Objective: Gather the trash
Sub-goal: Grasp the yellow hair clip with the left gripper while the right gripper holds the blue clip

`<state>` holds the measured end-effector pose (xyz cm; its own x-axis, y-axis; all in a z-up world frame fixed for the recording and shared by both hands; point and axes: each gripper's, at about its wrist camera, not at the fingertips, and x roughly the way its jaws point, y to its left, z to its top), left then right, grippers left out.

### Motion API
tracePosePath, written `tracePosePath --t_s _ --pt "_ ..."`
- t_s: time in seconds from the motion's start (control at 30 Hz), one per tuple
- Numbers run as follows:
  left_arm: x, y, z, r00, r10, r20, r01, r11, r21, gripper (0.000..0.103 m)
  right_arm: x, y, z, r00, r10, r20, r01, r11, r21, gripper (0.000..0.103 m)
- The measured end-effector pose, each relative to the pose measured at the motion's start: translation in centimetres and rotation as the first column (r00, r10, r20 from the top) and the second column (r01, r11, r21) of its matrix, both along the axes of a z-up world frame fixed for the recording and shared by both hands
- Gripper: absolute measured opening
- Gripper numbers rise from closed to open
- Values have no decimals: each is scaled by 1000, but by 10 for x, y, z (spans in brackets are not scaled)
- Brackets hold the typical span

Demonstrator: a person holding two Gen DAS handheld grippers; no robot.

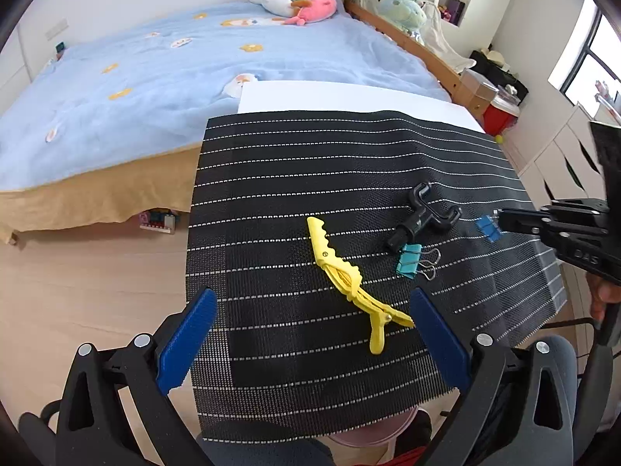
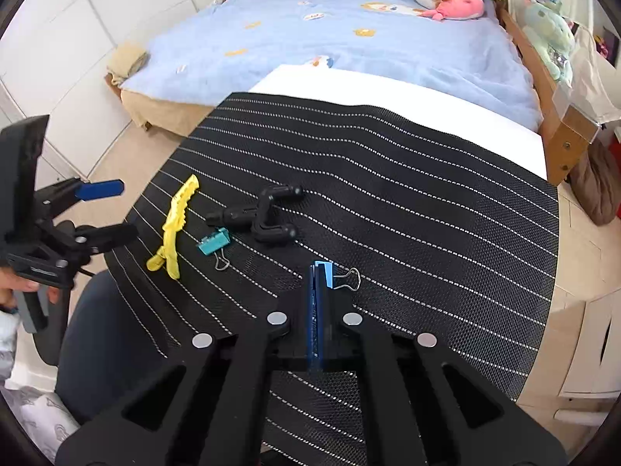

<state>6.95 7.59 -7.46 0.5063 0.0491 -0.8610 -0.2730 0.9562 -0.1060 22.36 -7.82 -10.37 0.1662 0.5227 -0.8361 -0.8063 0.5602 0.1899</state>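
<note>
Here, right hand-held gripper [image 2: 319, 272] clenched on blue binder clip [image 2: 325, 275] — left hand-held gripper [image 1: 310, 334] spread wide, released, above yellow clip [image 1: 351, 283]

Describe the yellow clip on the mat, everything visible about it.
The yellow clip is a long alligator-style hair clip that looks like moulded plastic, with wavy toothed jaws, a small metal pivot rivet and two splayed handle tails. Its jaws look closed. It lies flat on the black striped mat, toothed end pointing away towards the bed, tails nearest the left gripper, which is open around that end without touching. The teal binder clip lies apart to its right.
</note>
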Motion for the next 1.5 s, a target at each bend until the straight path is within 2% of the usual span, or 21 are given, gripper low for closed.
tracePosePath --t_s 0.3,0.53,0.63,0.8,0.87,0.93,1.07,1.17,1.5 --pt "19 -1 -17 997 59 -57 -57 998 35 95 0 -11 9 999 -36 12 35 999 16 1" --pt "23 -2 -24 995 68 -73 -63 996 60 94 1 -19 14 998 -58 9 58 998 30 1" --pt "23 -1 -26 995 61 -82 -58 997 44 79 0 -20 15 998 -57 11 57 998 34 1" --pt "20 -1 -27 996 47 -75 -45 999 27 64 -3 -18 19 999 -49 17 48 998 41 1" --pt "19 -1 -25 997 37 -71 -35 999 26 45 -4 -17 21 999 -47 18 47 998 46 1" --pt "19 -1 -24 997 31 -75 -29 999 22 33 -5 -16 21 999 -46 19 45 998 49 1" --pt "18 0 -23 997 8 -71 -7 1000 9 17 -7 -16 23 999 -44 20 43 998 54 1" --pt "16 0 -22 998 -9 -60 9 1000 8 14 -10 -17 25 999 -50 21 49 997 61 1" --pt "0 -7 1 997 -72 5 72 997 37 14 -22 -28 32 997 -81 20 79 993 88 1"
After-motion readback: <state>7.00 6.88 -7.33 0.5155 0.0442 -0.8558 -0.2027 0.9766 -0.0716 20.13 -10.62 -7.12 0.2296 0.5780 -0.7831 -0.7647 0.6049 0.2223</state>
